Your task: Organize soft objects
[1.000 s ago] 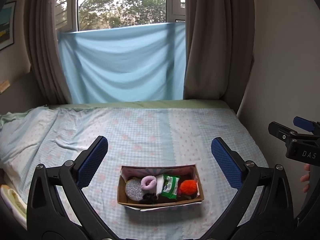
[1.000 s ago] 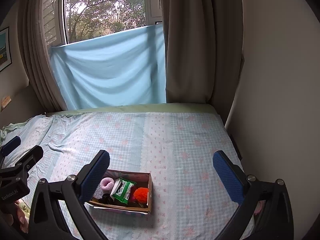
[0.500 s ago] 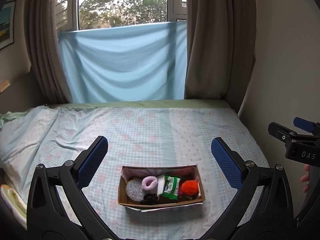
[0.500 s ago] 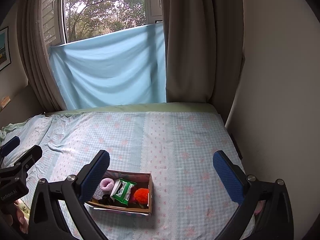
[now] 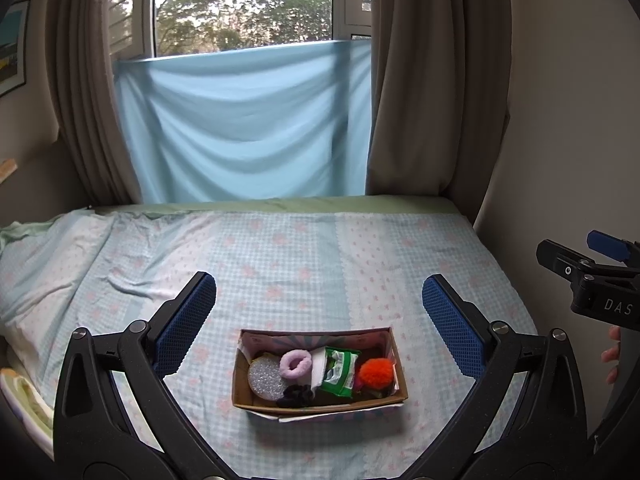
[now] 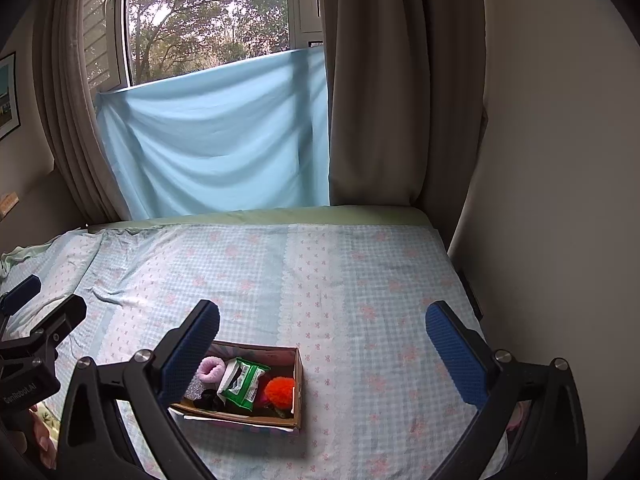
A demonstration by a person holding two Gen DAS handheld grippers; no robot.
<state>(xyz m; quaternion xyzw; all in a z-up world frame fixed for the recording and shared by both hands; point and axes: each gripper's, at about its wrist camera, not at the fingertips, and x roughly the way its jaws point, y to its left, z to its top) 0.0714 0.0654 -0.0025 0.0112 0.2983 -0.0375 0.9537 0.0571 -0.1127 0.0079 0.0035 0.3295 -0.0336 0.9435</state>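
A brown cardboard box [image 5: 320,404] [image 6: 297,384] lies on the bed near the front. Inside it are a silver glittery disc [image 5: 265,374], a lilac scrunchie [image 5: 296,364] [image 6: 211,369], a black scrunchie [image 5: 296,396], a green and white packet [image 5: 338,370] [image 6: 242,382] and an orange pom-pom [image 5: 375,373] [image 6: 280,390]. My left gripper [image 5: 319,312] hangs open above and just behind the box, nothing between its blue pads. My right gripper [image 6: 322,334] is open too, with the box under its left finger [image 6: 192,350]. Each gripper shows at the edge of the other's view.
The bed [image 5: 304,248] has a light blue checked sheet with pink flowers. A wall [image 6: 560,160] runs along its right side. Brown curtains [image 5: 424,100] and a hung blue cloth [image 5: 248,128] cover the window at the far end. A hand [image 5: 614,354] holds the right gripper.
Both views have barely shifted. The box and its contents lie as before, and both grippers stay open.
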